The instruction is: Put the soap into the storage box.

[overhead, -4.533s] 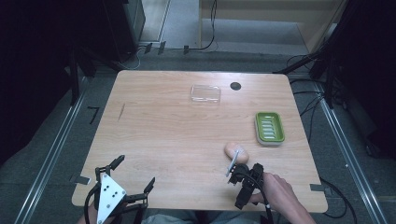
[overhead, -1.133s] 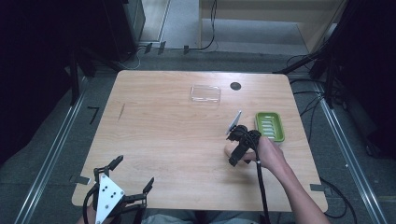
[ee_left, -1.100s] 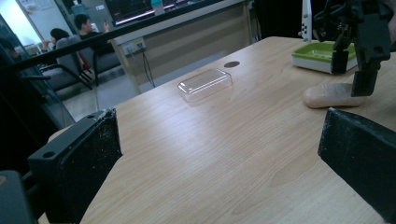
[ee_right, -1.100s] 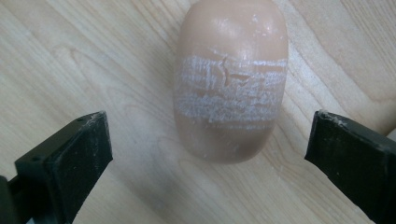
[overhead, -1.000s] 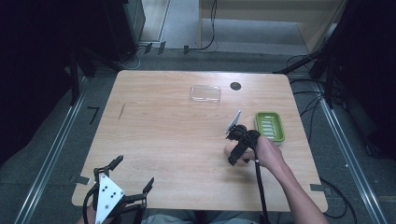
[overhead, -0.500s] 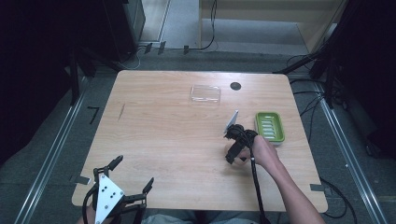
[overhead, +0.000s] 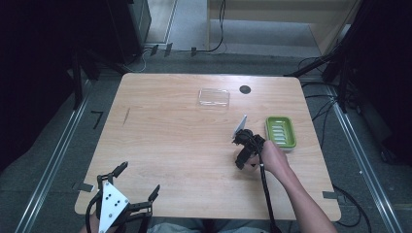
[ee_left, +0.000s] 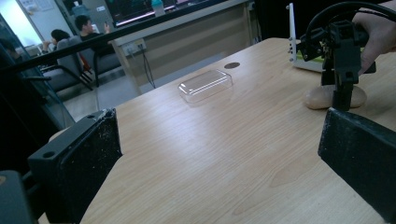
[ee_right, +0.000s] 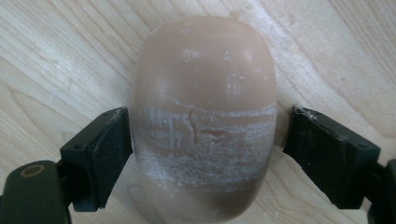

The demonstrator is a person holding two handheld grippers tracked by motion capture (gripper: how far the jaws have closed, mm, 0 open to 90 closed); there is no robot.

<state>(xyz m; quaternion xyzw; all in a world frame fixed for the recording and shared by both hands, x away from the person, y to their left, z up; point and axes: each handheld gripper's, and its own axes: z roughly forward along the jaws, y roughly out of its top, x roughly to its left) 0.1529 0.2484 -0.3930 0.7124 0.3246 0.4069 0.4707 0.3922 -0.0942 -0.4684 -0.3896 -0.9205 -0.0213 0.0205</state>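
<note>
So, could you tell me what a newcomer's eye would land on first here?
The tan soap on the table, between the right gripper jaws, which have just been closing; the left pad touches, the right stands just off. Next, the green dish near the right edge and the clear lid at the far side.

Overhead view; low left view across table [ee_left: 210,154]; close downward right view.

A tan oval soap bar [ee_right: 204,116] lay on the pale wooden desk [ee_right: 56,56], its lower half scuffed with whitish marks. The right gripper [ee_right: 204,158] straddled it, its jaws having just been closing: the left touched the bar's side, the right stood just beside it.
</note>
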